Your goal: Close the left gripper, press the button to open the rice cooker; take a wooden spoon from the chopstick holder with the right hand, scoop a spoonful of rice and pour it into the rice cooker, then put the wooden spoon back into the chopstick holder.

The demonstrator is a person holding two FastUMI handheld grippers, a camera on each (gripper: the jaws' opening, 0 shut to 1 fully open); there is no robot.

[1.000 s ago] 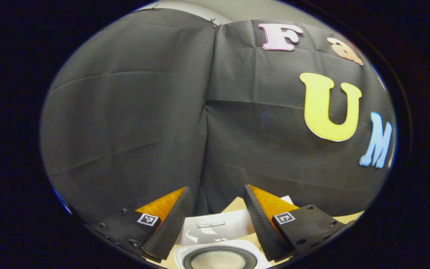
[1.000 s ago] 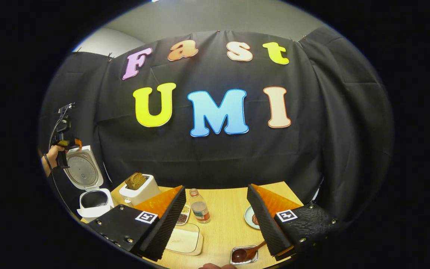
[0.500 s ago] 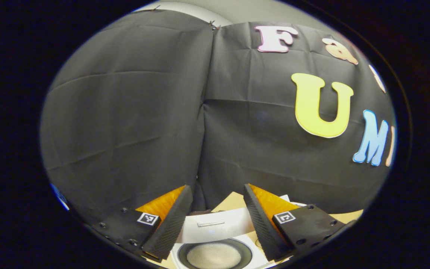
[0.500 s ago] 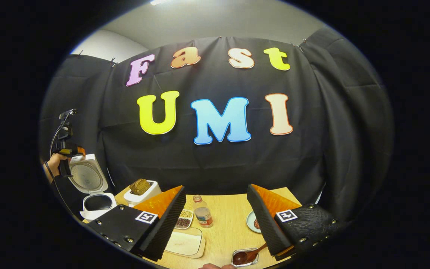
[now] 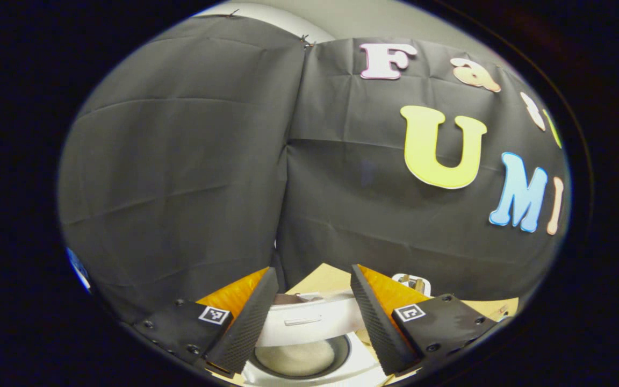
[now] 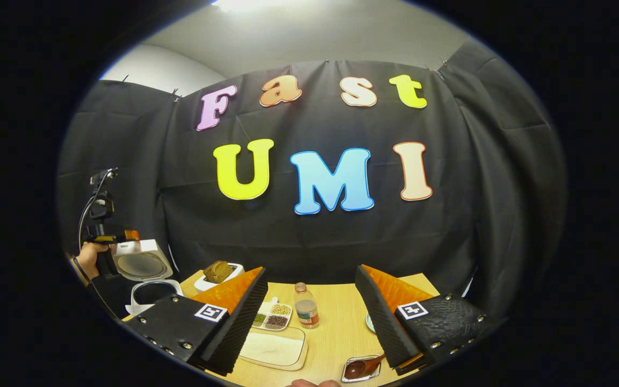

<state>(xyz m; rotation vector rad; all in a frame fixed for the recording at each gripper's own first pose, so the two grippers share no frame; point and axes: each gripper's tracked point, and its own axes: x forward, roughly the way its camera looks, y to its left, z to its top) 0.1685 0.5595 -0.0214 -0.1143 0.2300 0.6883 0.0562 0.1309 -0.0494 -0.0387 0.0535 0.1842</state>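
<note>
While the white rice cooker (image 5: 309,349) is sitting at six o'clock, lid raised for pouring, both left gripper (image 5: 309,317) and right gripper (image 6: 309,317) are hovering, jaws wide, empty.

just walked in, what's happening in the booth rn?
A person holds a gripper in each hand at a wooden table. The rice cooker stands at the table's left end with its lid up; the left gripper, jaws open, is by that lid. In the left gripper view the pot looks to hold white rice. The right gripper hangs open above the table, holding nothing. A spoon lies in a small tray.
</note>
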